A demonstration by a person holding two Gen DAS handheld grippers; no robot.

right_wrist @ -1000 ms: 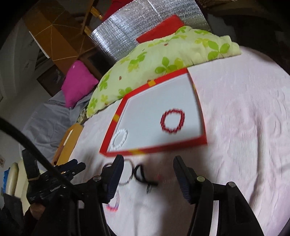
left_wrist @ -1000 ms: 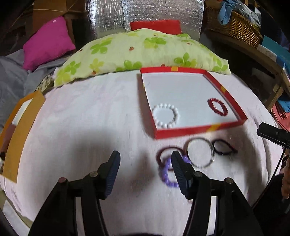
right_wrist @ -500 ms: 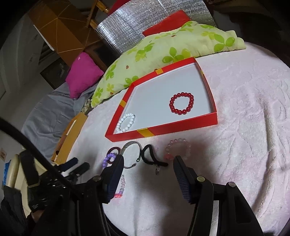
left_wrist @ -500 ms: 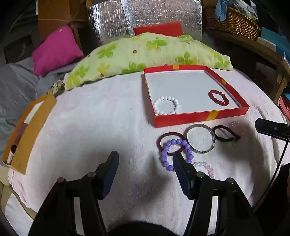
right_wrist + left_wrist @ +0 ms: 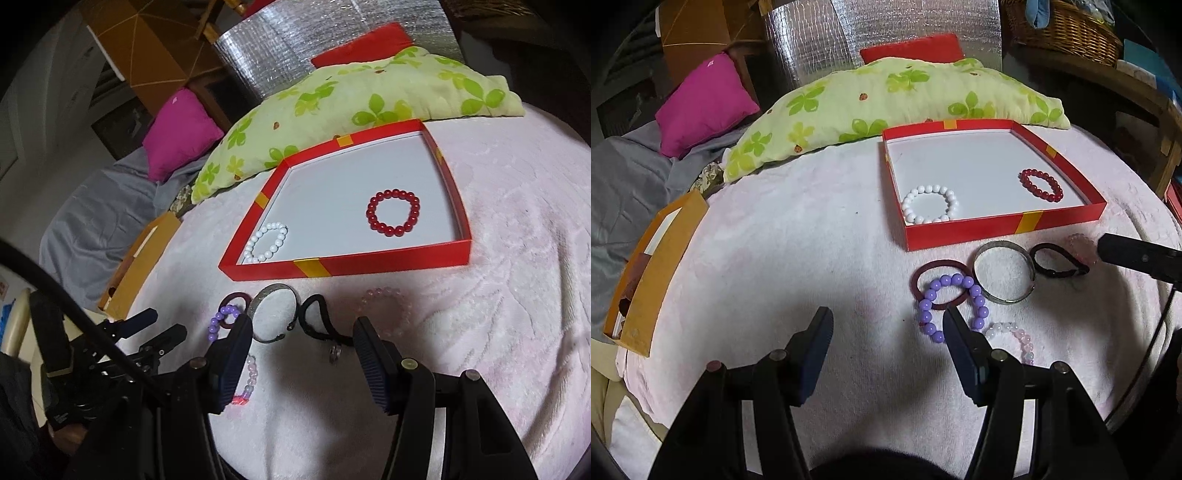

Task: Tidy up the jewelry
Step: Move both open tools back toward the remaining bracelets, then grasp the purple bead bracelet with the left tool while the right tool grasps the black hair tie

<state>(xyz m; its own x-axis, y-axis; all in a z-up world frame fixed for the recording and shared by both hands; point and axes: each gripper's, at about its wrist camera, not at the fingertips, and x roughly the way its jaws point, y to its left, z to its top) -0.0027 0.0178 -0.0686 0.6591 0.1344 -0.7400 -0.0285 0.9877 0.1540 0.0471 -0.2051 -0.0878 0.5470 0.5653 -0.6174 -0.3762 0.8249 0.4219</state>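
Note:
A red box [image 5: 1001, 225] with a white floor holds a white bead bracelet [image 5: 930, 205] and a red bead bracelet [image 5: 1041, 184]. In front of it on the pink blanket lie a maroon hair tie [image 5: 932, 269], a purple bead bracelet [image 5: 955, 308], a silver bangle [image 5: 1004, 271], a black hair tie [image 5: 1058, 260], a pale pink bracelet [image 5: 388, 306] and a pink-white bracelet [image 5: 1015, 339]. My left gripper [image 5: 886, 328] is open and empty, its right finger beside the purple bracelet. My right gripper [image 5: 301, 328] is open above the black hair tie [image 5: 321, 317], holding nothing.
A green floral pillow [image 5: 894, 96] lies behind the box, with a magenta cushion [image 5: 705, 103] at the far left. An orange cardboard box [image 5: 646, 273] sits at the blanket's left edge. A wicker basket [image 5: 1063, 29] stands on a shelf at the far right.
Both grippers have drawn back from the box. The left finger no longer covers the purple bracelet. The pale pink bracelet has come into the right wrist view. The jewelry has not moved.

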